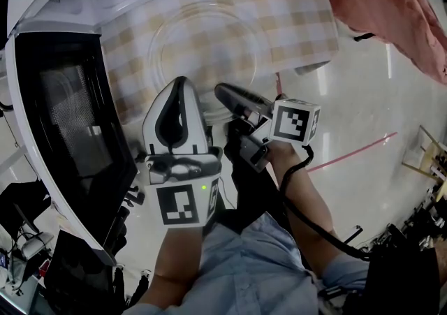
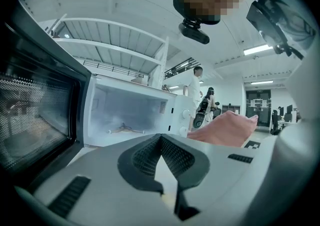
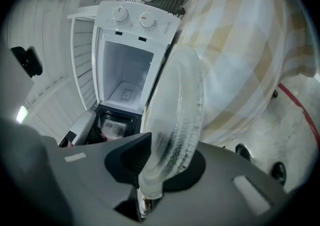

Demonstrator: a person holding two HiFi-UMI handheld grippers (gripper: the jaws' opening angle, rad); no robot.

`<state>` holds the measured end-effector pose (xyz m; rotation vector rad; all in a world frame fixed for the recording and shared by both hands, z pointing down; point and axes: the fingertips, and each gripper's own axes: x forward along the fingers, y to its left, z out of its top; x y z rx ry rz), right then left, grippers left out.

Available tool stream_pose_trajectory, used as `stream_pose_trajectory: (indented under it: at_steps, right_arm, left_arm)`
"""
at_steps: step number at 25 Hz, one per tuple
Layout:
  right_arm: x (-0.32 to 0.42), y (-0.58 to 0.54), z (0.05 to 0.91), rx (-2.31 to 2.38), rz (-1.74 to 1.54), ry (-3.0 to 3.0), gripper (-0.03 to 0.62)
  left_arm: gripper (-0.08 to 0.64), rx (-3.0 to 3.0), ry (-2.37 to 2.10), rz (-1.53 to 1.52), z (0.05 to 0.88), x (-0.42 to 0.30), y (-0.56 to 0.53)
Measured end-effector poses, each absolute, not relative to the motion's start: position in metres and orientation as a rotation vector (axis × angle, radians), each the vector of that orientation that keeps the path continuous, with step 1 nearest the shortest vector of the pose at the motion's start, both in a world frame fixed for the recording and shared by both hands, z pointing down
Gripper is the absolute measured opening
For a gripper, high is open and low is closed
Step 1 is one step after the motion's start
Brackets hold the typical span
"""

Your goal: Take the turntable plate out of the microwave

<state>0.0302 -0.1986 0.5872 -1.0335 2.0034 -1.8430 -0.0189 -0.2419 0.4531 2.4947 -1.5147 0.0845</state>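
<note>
Left gripper (image 1: pixel 181 85) level, jaws together, empty; right gripper (image 1: pixel 222 91) clamps the plate (image 1: pixel 209 48) rim.

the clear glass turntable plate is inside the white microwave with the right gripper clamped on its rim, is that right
Not quite. The clear glass turntable plate is not inside the white microwave; the head view shows it outside, over the checked tablecloth. The rest holds: the right gripper is clamped on its rim.
</note>
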Motion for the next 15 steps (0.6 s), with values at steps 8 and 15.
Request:
stream_pose_trajectory:
  at_steps: [8,15]
  right_arm:
    - [0.031,-0.191,0.591,-1.038,-1.7,2.033,0.069]
    - [0.031,-0.187,0.597,-1.0,-1.666,1.99,0.063]
  left_arm:
    - [0.006,2.497,-1.505,0.085,0.457,-0.019,-0.238]
    - [0.006,2.508,-1.499,0.103,0.462,-0.018,-0.232]
